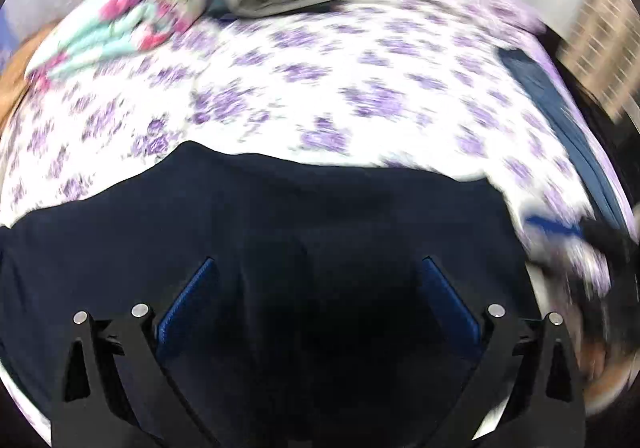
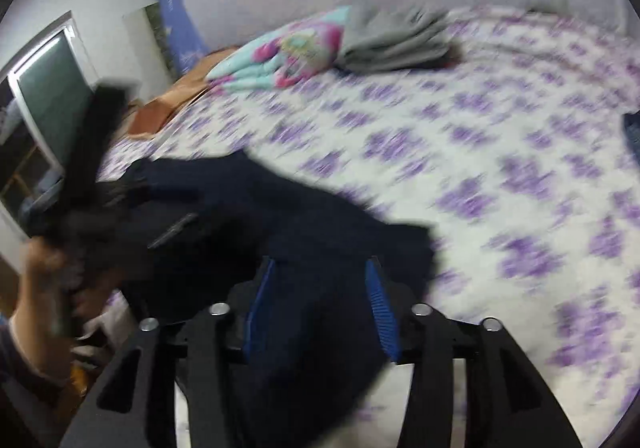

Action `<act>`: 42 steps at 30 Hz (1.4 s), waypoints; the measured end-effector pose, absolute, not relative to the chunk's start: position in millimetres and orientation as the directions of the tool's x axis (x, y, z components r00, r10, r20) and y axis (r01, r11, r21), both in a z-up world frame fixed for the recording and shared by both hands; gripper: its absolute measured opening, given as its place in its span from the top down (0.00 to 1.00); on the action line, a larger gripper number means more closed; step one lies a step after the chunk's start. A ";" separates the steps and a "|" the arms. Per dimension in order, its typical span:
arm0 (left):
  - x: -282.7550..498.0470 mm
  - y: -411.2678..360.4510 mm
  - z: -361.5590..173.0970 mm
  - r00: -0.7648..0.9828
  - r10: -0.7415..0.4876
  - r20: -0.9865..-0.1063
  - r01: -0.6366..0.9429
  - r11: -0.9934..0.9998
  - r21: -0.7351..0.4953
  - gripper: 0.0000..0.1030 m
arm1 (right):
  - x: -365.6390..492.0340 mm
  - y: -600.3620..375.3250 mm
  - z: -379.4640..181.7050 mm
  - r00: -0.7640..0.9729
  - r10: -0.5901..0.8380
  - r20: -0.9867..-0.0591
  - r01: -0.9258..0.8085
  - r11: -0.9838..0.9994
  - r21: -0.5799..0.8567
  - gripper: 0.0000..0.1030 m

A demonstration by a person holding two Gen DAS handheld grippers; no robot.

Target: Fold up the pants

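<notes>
the dark navy pants (image 1: pixel 260 224) lie bunched on the purple-flowered bedsheet (image 1: pixel 360 80), soft and limp, likely sliding easily. the left gripper (image 1: pixel 316 268) and right gripper (image 2: pixel 320 268) both hover released above the cloth. pinch a hem or the waistband edge.

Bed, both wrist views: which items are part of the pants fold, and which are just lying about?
In the job:
- dark navy pants, spread at the near edge of the bed
- left tool, open above the pants
- right tool, open over the pants

Lying about:
- folded grey garment
- pink and teal folded cloth
- blue garment at the bed's edge
- floral sheet
</notes>
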State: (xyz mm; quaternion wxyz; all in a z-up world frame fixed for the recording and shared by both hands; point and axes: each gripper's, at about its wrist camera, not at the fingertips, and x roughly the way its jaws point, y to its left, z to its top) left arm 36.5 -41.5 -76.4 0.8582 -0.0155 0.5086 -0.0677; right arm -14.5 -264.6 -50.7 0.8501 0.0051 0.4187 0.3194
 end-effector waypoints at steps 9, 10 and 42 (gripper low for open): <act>13.1 0.7 -76.4 0.467 0.023 -0.884 -0.056 0.998 -0.004 0.05 | -26.3 -257.1 -59.7 0.468 0.486 -0.739 -0.555 0.812 0.182 0.41; 5.8 -0.8 -73.8 0.472 -0.029 -0.881 -0.032 0.998 -0.050 0.05 | -33.3 -252.6 -57.8 0.457 0.496 -0.738 -0.585 0.793 0.170 0.36; -81.2 283.6 -104.6 0.613 -0.215 -0.761 -0.487 0.655 -0.578 0.05 | -28.7 -241.5 -34.8 0.491 0.541 -0.683 -0.524 0.810 0.265 0.14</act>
